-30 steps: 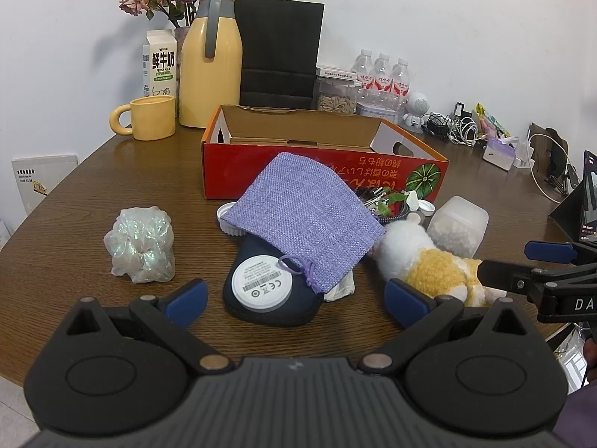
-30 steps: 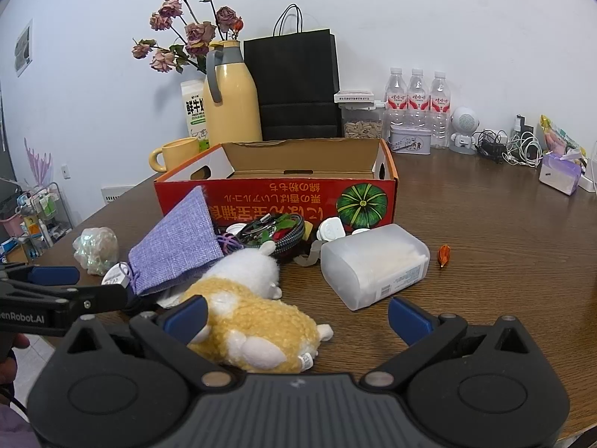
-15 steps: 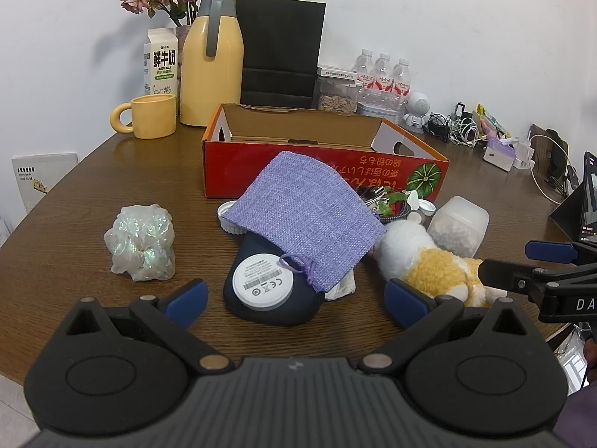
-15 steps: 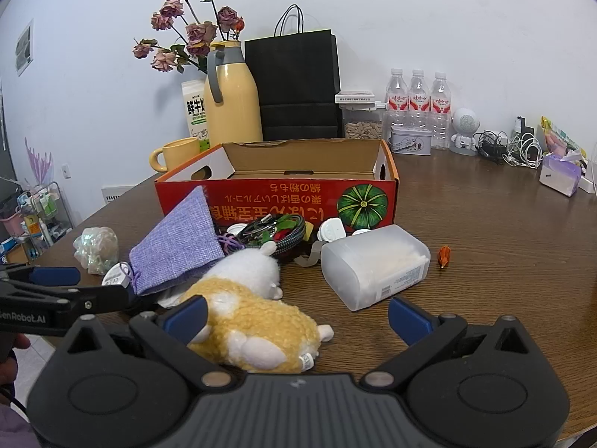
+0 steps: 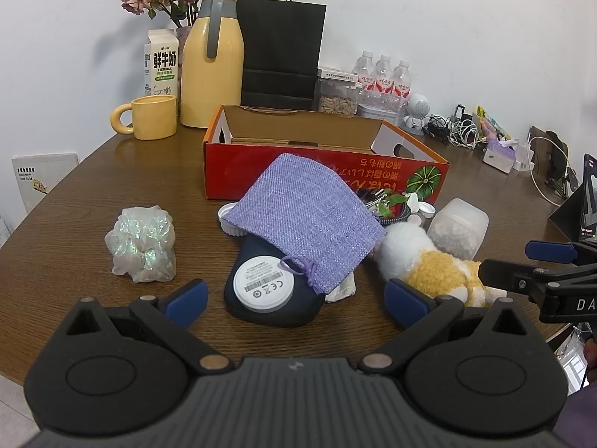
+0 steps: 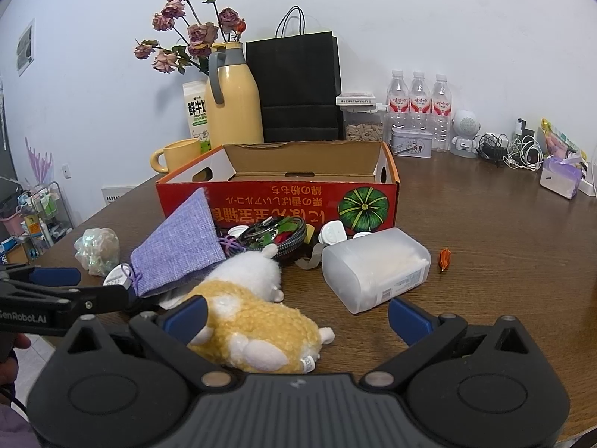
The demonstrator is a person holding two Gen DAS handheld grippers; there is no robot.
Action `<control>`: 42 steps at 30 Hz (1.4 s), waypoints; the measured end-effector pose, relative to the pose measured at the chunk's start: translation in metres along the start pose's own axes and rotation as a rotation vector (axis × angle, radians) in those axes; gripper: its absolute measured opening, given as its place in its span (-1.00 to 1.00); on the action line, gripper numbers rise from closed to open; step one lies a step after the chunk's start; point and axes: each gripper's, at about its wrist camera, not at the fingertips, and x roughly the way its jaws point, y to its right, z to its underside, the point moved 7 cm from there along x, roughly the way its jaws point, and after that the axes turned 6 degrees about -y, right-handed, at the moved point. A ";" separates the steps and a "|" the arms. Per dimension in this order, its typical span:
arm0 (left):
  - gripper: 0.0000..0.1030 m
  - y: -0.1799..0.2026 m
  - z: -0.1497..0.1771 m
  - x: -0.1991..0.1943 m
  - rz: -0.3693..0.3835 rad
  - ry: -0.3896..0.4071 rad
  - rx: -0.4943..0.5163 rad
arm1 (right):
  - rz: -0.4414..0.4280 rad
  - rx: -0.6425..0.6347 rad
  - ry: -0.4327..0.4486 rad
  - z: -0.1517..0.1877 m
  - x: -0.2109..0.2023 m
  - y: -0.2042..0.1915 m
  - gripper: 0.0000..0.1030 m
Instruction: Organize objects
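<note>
A red cardboard box (image 5: 328, 171) (image 6: 276, 201) stands open on the wooden table. In front of it lies a pile: a purple woven pouch (image 5: 306, 220) (image 6: 179, 246) draped over a dark blue case with a white round label (image 5: 265, 283), a yellow and white plush toy (image 5: 429, 261) (image 6: 250, 317), and a clear plastic container (image 5: 457, 229) (image 6: 373, 265). An iridescent scrunchie (image 5: 141, 242) (image 6: 97, 250) lies apart at the left. My left gripper (image 5: 294, 298) is open just short of the dark case. My right gripper (image 6: 296, 317) is open, with the plush toy at its left finger.
At the back stand a yellow jug (image 5: 212, 63), a yellow mug (image 5: 153, 117), a milk carton (image 5: 160, 61), a black paper bag (image 5: 280, 48) and water bottles (image 6: 418, 108). Cables and chargers (image 6: 511, 149) lie at the far right. A small orange item (image 6: 444, 257) sits beside the container.
Both views have barely shifted; the left gripper has drifted slightly. No object has moved and both grippers stay open.
</note>
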 end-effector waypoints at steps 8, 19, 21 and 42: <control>1.00 0.000 -0.001 0.000 0.001 0.000 0.000 | 0.000 0.000 0.001 0.000 -0.001 0.000 1.00; 1.00 -0.010 -0.002 -0.005 0.003 0.015 -0.021 | 0.003 0.002 0.013 -0.002 -0.004 -0.005 1.00; 1.00 -0.013 -0.001 -0.007 0.003 0.018 -0.026 | 0.001 0.003 0.015 -0.002 -0.005 -0.008 1.00; 1.00 -0.054 0.020 -0.011 -0.013 0.010 -0.094 | 0.040 0.060 -0.053 0.005 0.035 -0.035 1.00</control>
